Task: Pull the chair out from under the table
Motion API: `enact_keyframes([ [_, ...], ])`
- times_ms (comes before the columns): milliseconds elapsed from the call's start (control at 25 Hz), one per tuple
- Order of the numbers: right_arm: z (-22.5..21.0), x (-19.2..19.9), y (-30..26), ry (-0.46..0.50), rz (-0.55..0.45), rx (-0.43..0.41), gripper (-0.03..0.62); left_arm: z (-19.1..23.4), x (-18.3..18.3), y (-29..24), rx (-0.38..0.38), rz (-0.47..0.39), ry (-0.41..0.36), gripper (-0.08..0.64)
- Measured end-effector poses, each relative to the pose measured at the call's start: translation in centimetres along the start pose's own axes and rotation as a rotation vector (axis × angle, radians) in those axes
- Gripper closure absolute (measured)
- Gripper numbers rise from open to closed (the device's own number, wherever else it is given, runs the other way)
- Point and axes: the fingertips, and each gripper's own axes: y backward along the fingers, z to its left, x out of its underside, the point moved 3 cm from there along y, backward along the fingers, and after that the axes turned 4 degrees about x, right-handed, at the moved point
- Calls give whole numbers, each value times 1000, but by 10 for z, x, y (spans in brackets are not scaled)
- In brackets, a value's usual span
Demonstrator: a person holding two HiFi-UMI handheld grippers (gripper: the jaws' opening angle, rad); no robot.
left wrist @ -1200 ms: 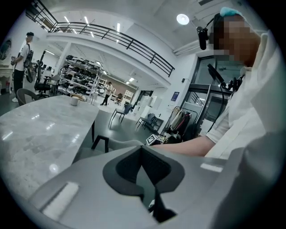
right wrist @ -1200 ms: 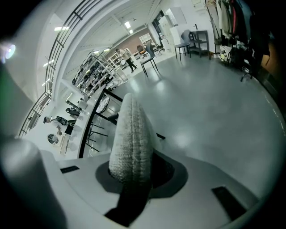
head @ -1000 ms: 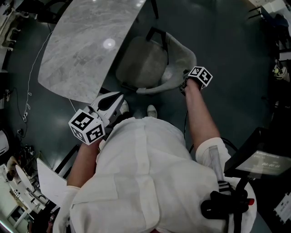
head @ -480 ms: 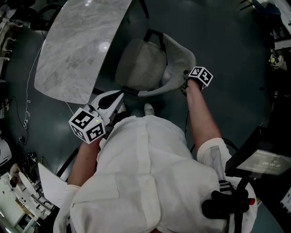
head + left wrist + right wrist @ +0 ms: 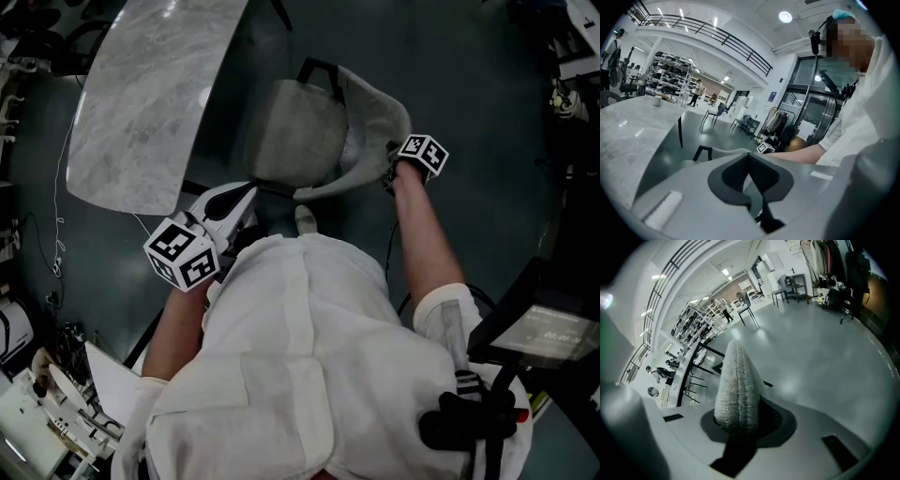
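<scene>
Chair point(image 5: 295, 131) stands just beside the marble table point(image 5: 150, 94), with the right gripper point(image 5: 392, 172) clamped on its fabric backrest point(image 5: 736, 390). Left gripper point(image 5: 246, 197) hangs closed and empty near the table's corner. A shoe point(image 5: 305, 217) sits close to the seat.

In the head view the table point(image 5: 141, 103) fills the upper left and the chair point(image 5: 295, 131) stands just right of its long edge, apart from it. The backrest point(image 5: 375, 108) curves round the seat's right and near sides. The right gripper point(image 5: 392, 167) is at the backrest's right end, on the side away from the table, with the rim between its jaws. The left gripper point(image 5: 246, 197) lies near the table's near corner, left of the chair's near side, touching neither. A shoe point(image 5: 306, 217) sits between chair and torso. A screen point(image 5: 544, 328) stands far lower right, well apart
</scene>
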Motion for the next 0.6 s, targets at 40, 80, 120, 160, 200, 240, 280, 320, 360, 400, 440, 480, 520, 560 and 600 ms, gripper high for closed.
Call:
enact_keyframes([
  [40, -6, 0, 1, -3, -1, 2, 511, -1, 1, -3, 5, 2, -1, 553],
  [80, -11, -1, 3, -7, -2, 4, 512, -2, 2, -5, 10, 4, -1, 552],
  [120, -17, -1, 5, -9, -3, 6, 512, -3, 3, -7, 15, 6, -1, 553],
  [160, -21, -1, 6, -11, -4, 9, 512, -4, 3, -9, 20, 9, -2, 552],
  [200, -26, -1, 8, -11, -5, 11, 512, -4, 3, -10, 24, 13, -4, 553],
  [240, -30, -1, 10, -11, -6, 12, 512, -5, 3, -11, 28, 16, -6, 552],
  [280, -35, -3, 12, -11, -8, 13, 512, -6, 3, -13, 30, 18, -8, 552],
  [320, -40, -5, 13, -10, -9, 14, 512, -7, 3, -16, 33, 21, -8, 552],
  [360, -46, -9, 14, -9, -10, 14, 512, -9, 3, -20, 35, 24, -9, 552],
  [400, -53, -12, 16, -9, -8, 15, 512, -10, 3, -25, 37, 28, -9, 552],
  [440, -58, -14, 17, -10, -7, 14, 512, -12, 3, -28, 38, 32, -9, 553],
  [480, -63, -15, 18, -11, -7, 14, 512, -12, 3, -30, 40, 36, -9, 553],
  [520, -67, -16, 20, -11, -8, 13, 512, -12, 3, -30, 41, 39, -10, 554],
  [560, -71, -18, 21, -11, -11, 12, 512, -13, 3, -32, 43, 42, -10, 552],
  [600, -77, -23, 23, -10, -12, 12, 512, -14, 2, -36, 45, 44, -10, 552],
])
